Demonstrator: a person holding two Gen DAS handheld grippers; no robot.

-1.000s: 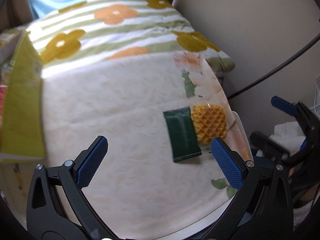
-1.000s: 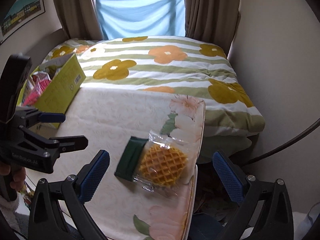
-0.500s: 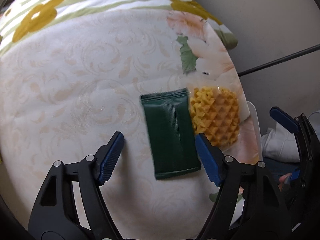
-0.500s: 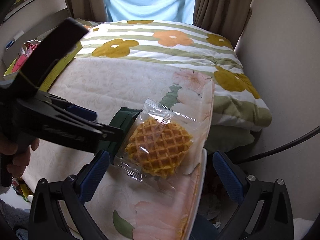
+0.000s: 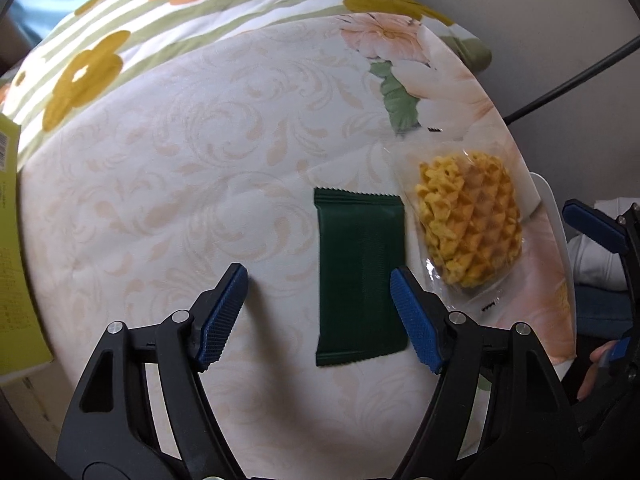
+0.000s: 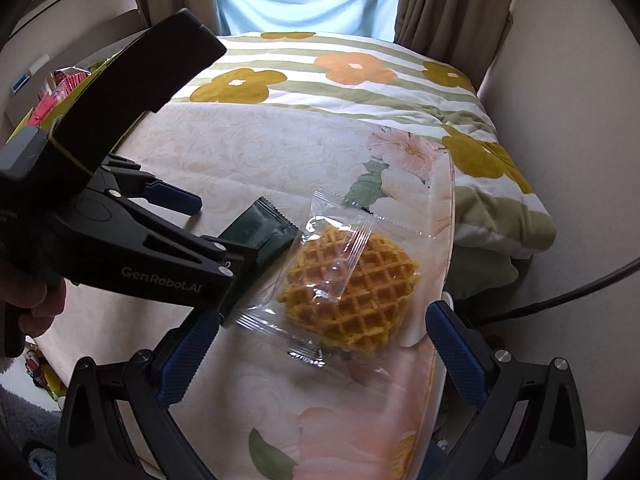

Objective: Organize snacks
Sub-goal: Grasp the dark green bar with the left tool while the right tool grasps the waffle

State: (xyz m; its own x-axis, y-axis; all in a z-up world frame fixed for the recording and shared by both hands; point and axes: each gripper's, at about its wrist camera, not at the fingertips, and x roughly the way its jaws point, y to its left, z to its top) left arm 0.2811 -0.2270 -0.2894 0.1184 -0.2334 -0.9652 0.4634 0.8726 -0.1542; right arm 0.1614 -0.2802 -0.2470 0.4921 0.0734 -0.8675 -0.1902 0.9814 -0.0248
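Note:
A dark green snack packet (image 5: 361, 280) lies flat on the cream patterned cloth; it also shows in the right wrist view (image 6: 256, 236). Beside it on the right lies a waffle in a clear wrapper (image 5: 470, 232), seen close in the right wrist view (image 6: 352, 292). My left gripper (image 5: 320, 316) is open, low over the cloth, its right finger at the green packet's right edge. My right gripper (image 6: 316, 360) is open, its fingers either side of the waffle's near end.
A yellow-green box (image 5: 12, 264) with pink snack packs (image 6: 56, 92) stands at the left. A striped flowered quilt (image 6: 340, 80) lies behind. The cloth's right edge (image 6: 444, 280) drops off next to a wall and a black cable (image 6: 560, 300).
Both grippers moved forward and down toward the snacks. The left now straddles the green packet; the right has closed in on the waffle. Neither snack has moved.

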